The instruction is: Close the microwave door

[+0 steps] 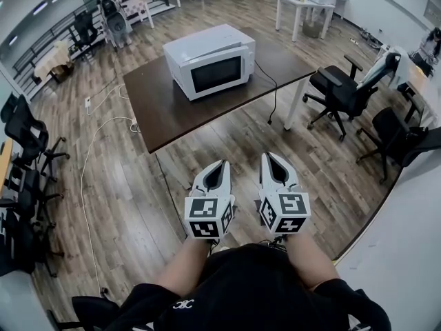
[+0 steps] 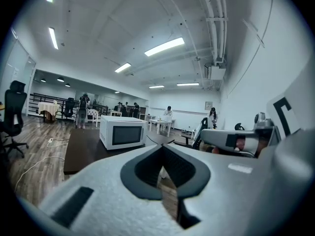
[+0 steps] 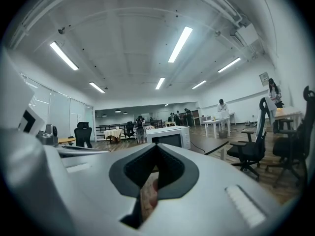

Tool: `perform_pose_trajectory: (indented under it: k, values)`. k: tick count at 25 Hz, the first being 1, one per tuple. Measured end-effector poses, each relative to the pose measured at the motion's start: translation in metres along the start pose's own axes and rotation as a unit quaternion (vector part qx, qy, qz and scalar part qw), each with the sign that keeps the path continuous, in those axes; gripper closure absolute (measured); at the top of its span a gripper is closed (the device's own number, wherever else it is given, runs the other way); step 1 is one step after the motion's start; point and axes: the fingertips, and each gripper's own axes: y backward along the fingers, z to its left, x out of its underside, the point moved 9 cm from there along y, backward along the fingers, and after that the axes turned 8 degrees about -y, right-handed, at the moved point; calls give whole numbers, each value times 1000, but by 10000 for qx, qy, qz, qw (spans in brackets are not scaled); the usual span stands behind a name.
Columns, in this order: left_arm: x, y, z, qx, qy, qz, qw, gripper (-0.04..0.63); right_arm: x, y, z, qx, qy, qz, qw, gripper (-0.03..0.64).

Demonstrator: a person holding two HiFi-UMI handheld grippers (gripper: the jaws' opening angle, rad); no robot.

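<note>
A white microwave (image 1: 210,61) stands on a dark brown table (image 1: 165,116) ahead of me, its dark-windowed door flat against its front. It also shows small in the left gripper view as the microwave (image 2: 122,132) and in the right gripper view as the microwave (image 3: 170,136). Both grippers hang close to my body, well short of the table. My left gripper (image 1: 224,164) has its jaws together with nothing in them, as the left gripper (image 2: 162,147) confirms. My right gripper (image 1: 265,156) is likewise shut and empty, as is the right gripper (image 3: 156,146).
A black cord (image 1: 273,92) runs off the table's right side. Black office chairs (image 1: 341,92) stand to the right and more chairs (image 1: 24,136) at the left. A white cable (image 1: 89,164) trails over the wooden floor. A white table (image 1: 300,5) stands at the back.
</note>
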Motion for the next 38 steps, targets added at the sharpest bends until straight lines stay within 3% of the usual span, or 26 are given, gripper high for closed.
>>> perform_pose_trajectory:
  k: [24, 38]
  values:
    - [10, -6, 52, 251, -19, 18, 9997, 586, 16, -32, 27, 313, 65, 13, 9995, 607]
    - [-4, -104, 82, -4, -96, 108, 9999, 586, -3, -136, -24, 123, -191, -123, 9997, 607]
